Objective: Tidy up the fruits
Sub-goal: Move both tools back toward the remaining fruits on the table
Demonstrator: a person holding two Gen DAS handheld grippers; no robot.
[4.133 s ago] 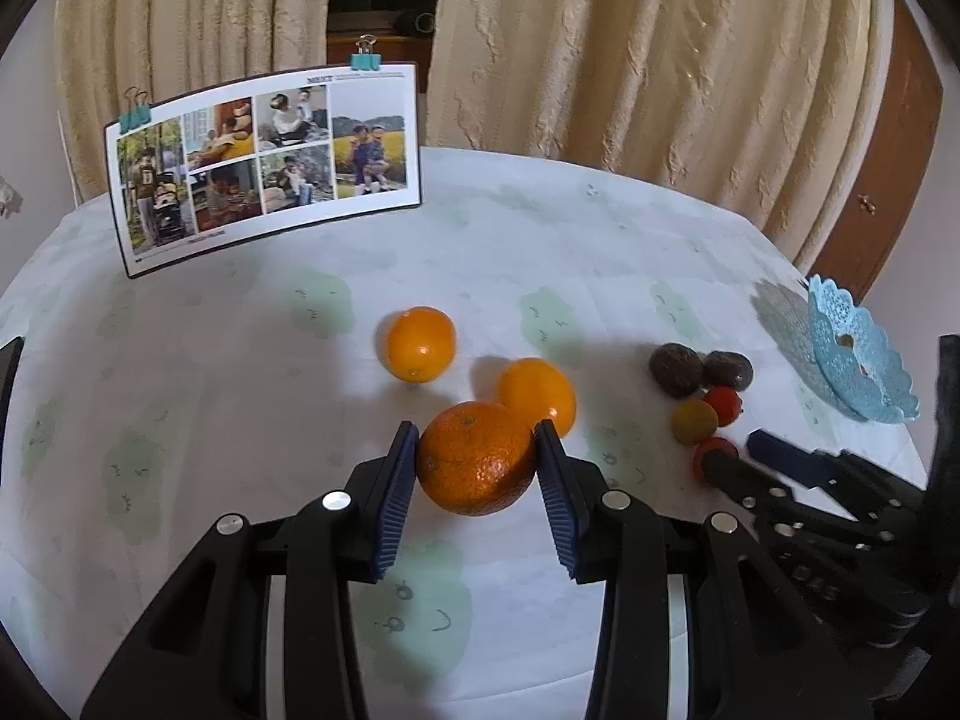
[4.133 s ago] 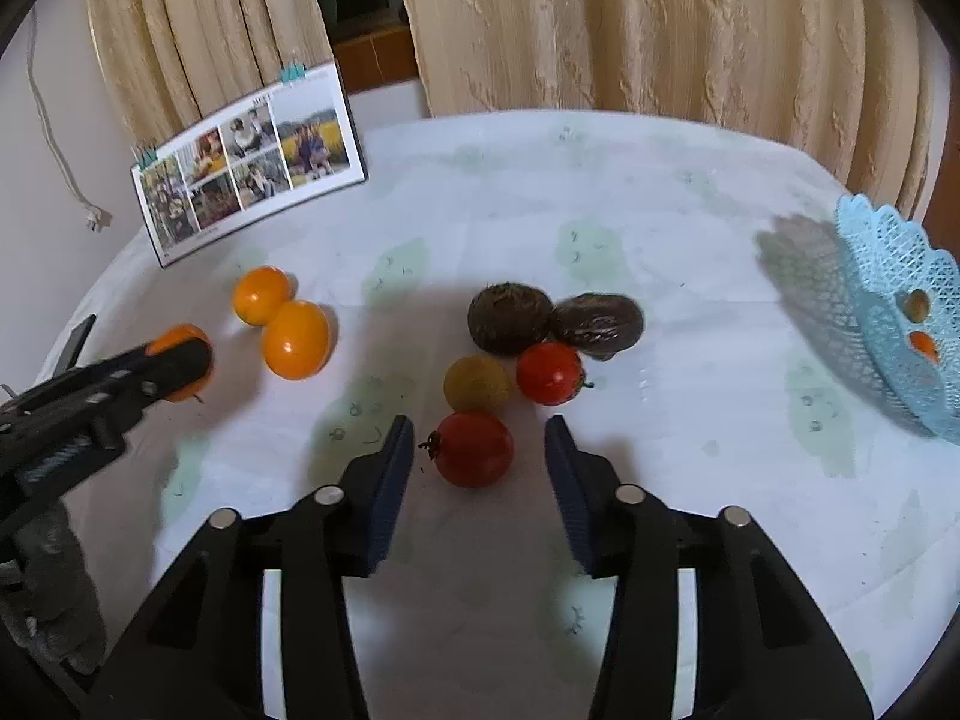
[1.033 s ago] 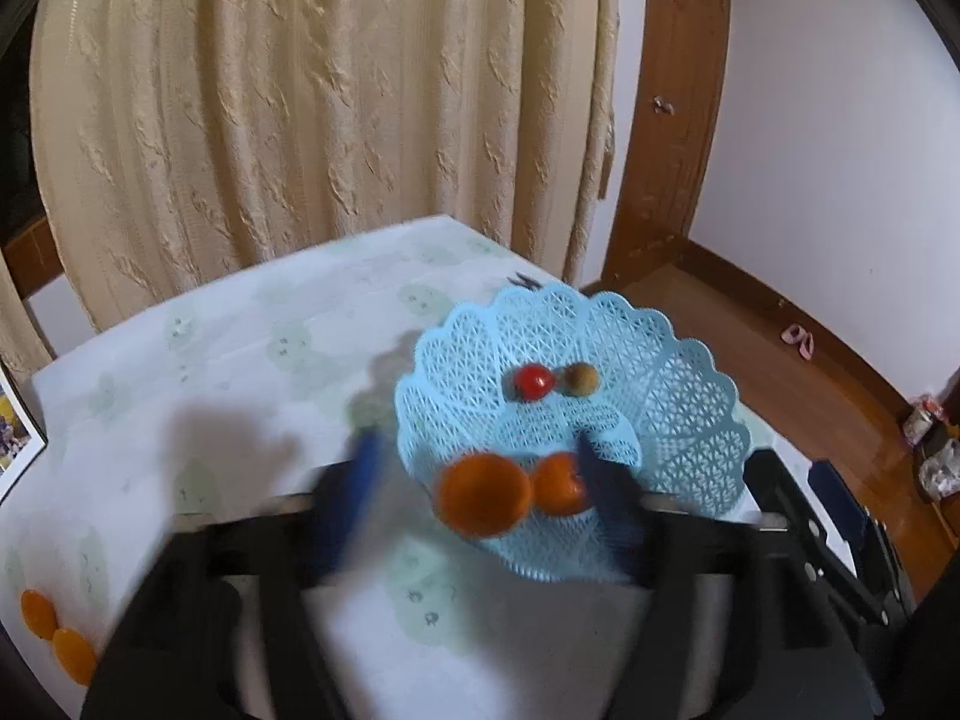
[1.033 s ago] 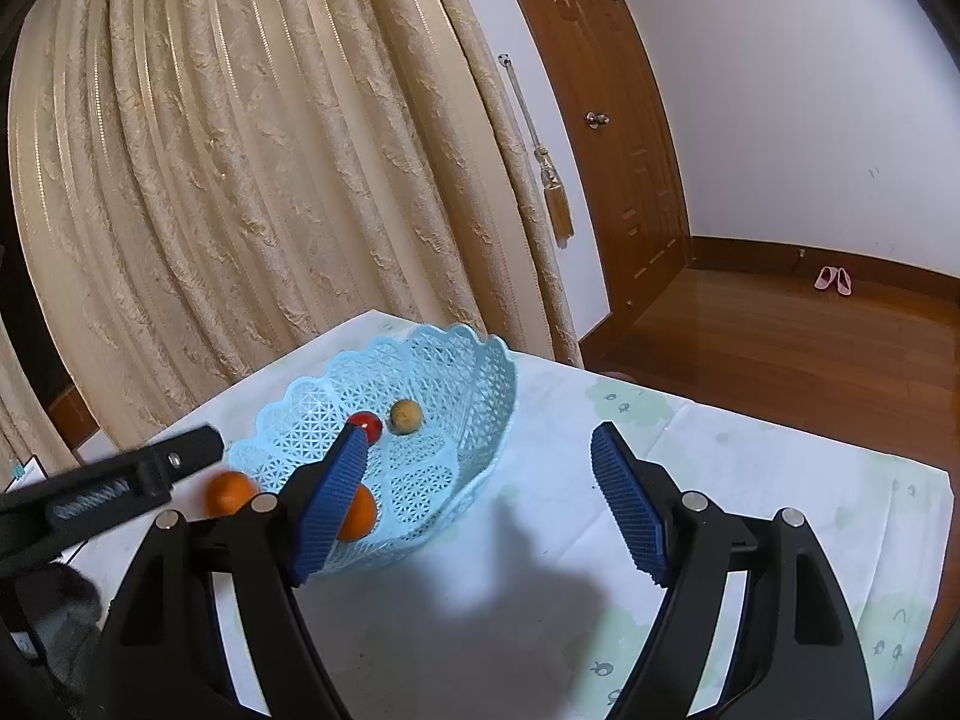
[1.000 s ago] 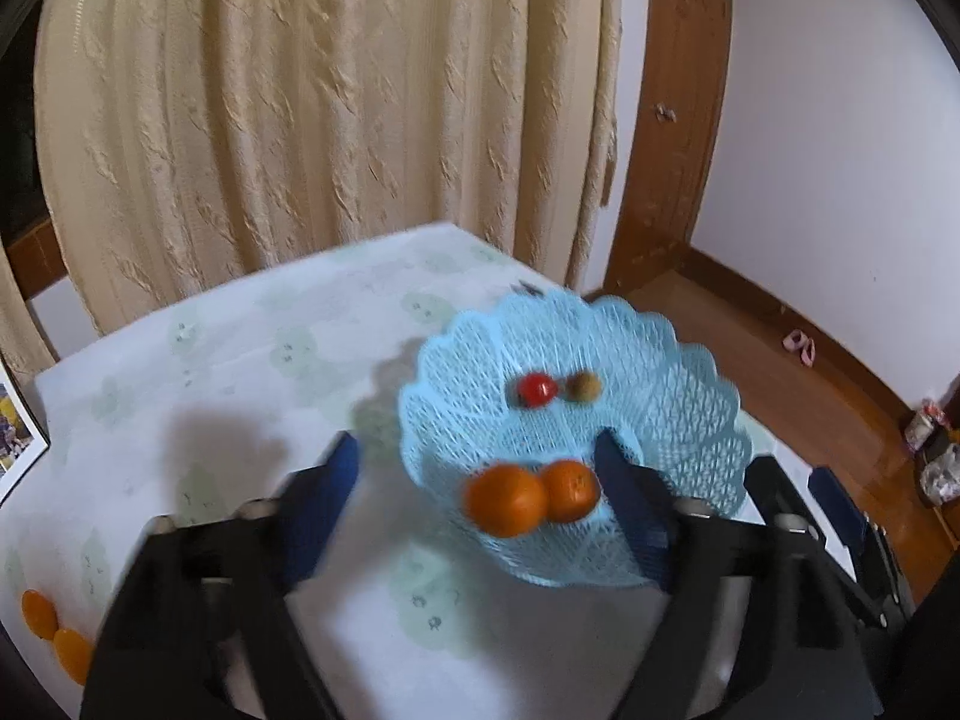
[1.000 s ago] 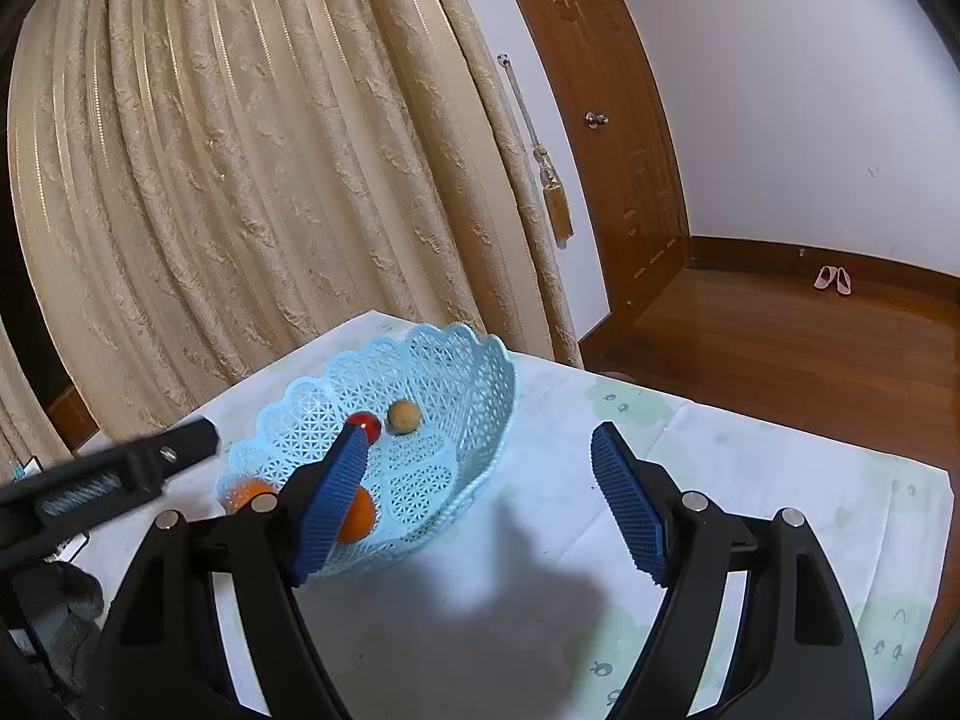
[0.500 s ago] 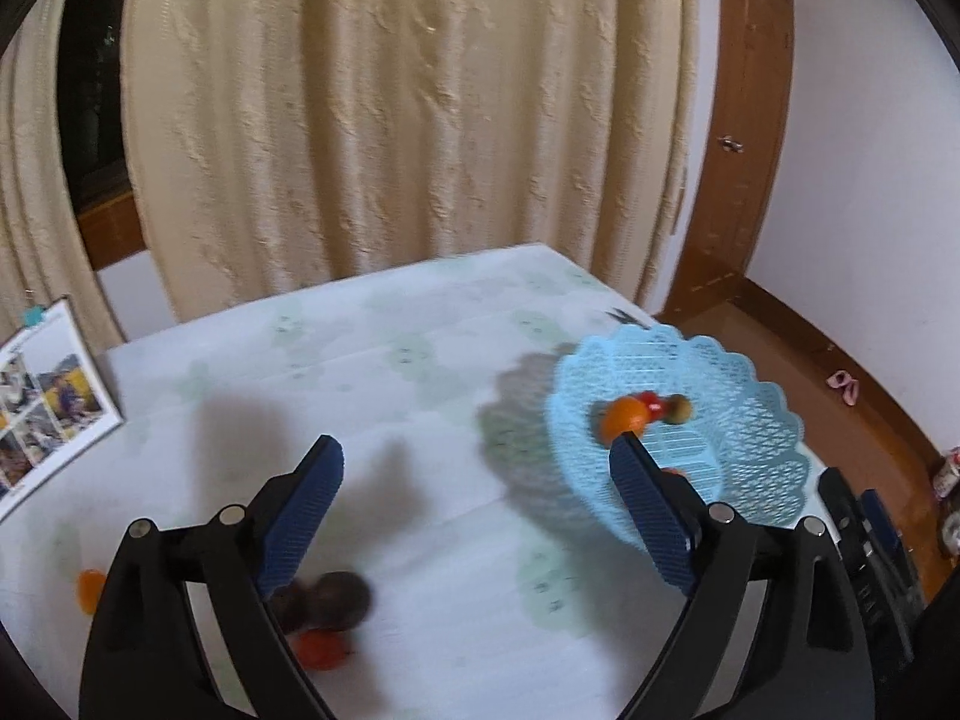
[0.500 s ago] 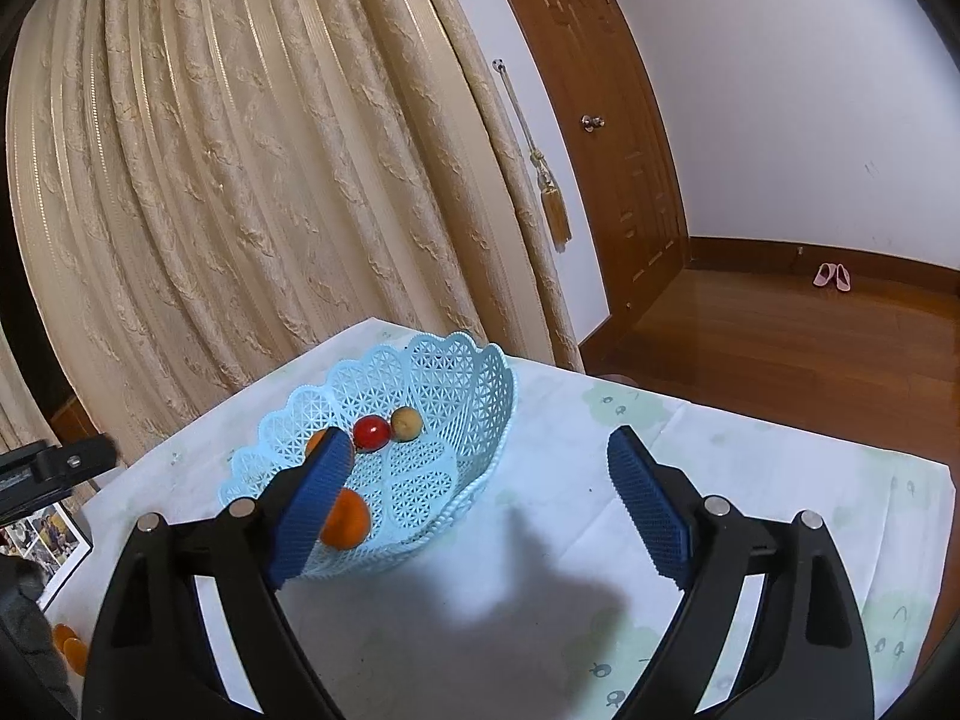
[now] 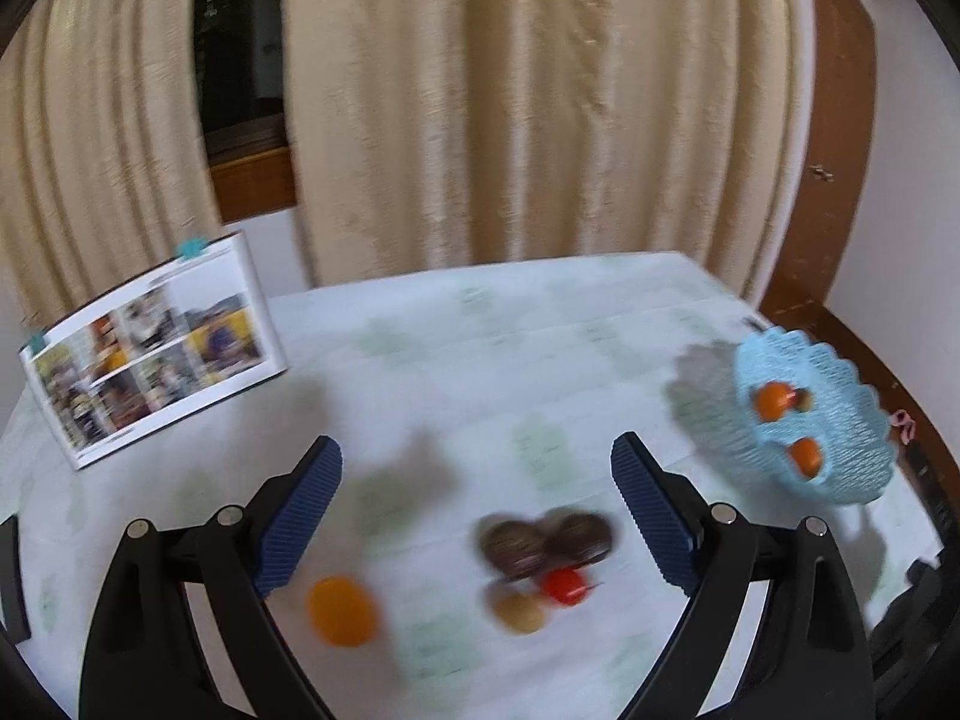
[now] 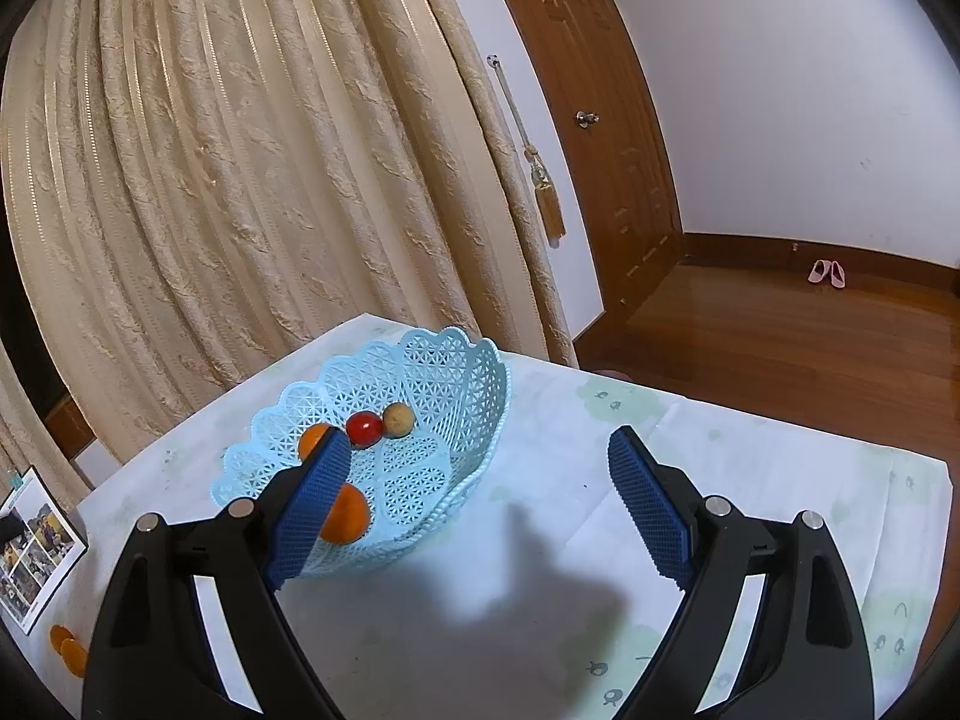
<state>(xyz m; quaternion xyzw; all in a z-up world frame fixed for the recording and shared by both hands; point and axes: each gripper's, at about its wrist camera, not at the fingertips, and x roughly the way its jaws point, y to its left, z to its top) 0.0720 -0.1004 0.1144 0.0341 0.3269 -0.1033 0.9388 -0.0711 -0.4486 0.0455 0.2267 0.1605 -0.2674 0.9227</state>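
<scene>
My left gripper [image 9: 477, 516] is open and empty above the table. Below it lie an orange [image 9: 342, 610], two dark brown fruits [image 9: 543, 540], a red tomato [image 9: 563, 584] and a small tan fruit [image 9: 519, 611]; this view is blurred. The blue lattice basket [image 9: 840, 468] stands at the right with two oranges in it. My right gripper [image 10: 477, 504] is open and empty, close in front of the basket [image 10: 444, 372], which holds two oranges [image 10: 348, 513], a red tomato [image 10: 364, 427] and a tan fruit [image 10: 398, 418].
A clipped photo sheet [image 9: 150, 339] stands at the table's back left. Cream curtains [image 10: 240, 150] hang behind the table. The table's right edge drops to a wooden floor [image 10: 810, 348] by a door. Two oranges [image 10: 67, 648] show at the far left.
My left gripper has swung left and back from the basket, empty, and now looks over the fruits on the table. An orange it carried lies in the basket. The right gripper has barely moved.
</scene>
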